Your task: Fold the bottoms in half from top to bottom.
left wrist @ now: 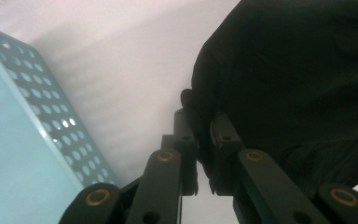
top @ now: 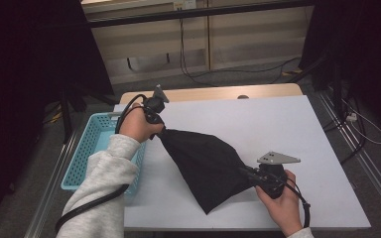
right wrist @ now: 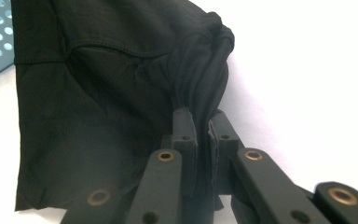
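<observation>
Stretching the black garment [top: 206,166] between both grippers (left gripper [top: 155,115], right gripper [top: 258,176], each pinching cloth), keep tension even while lifting.

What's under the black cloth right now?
The black cloth hangs stretched between the left tongs and right tongs, over the white table. Whatever lies beneath its lower corner is covered.

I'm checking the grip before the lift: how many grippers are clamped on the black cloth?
2. The left gripper pinches the black cloth at its upper corner, beside the blue basket; the right gripper pinches its right edge.
</observation>
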Action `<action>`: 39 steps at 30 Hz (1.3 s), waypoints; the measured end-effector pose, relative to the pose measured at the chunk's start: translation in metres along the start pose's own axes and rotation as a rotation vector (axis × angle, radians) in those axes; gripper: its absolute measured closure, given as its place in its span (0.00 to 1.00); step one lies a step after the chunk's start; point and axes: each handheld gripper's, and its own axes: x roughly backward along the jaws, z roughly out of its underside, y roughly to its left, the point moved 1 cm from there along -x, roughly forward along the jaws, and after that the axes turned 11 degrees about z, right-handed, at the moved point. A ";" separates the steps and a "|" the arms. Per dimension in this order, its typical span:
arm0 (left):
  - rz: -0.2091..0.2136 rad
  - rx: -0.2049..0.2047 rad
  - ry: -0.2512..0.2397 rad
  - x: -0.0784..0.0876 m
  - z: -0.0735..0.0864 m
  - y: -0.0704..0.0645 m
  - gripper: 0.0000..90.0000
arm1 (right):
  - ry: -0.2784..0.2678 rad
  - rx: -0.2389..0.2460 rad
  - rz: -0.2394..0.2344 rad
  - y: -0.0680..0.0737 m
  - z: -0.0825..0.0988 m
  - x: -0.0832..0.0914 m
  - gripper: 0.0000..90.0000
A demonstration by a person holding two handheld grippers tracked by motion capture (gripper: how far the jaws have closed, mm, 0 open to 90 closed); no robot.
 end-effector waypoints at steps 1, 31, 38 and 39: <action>-0.001 0.003 -0.005 0.002 -0.001 0.000 0.93 | -0.006 0.002 0.002 0.000 -0.001 0.000 0.93; -0.099 0.002 0.000 0.069 -0.013 -0.007 0.93 | -0.114 0.013 -0.048 0.026 -0.024 -0.002 0.93; -0.113 0.002 0.012 0.079 -0.013 -0.006 0.93 | -0.127 0.030 -0.060 0.033 -0.027 -0.003 0.93; -0.114 0.002 0.010 0.080 -0.013 -0.006 0.93 | -0.131 0.030 -0.061 0.034 -0.027 -0.002 0.93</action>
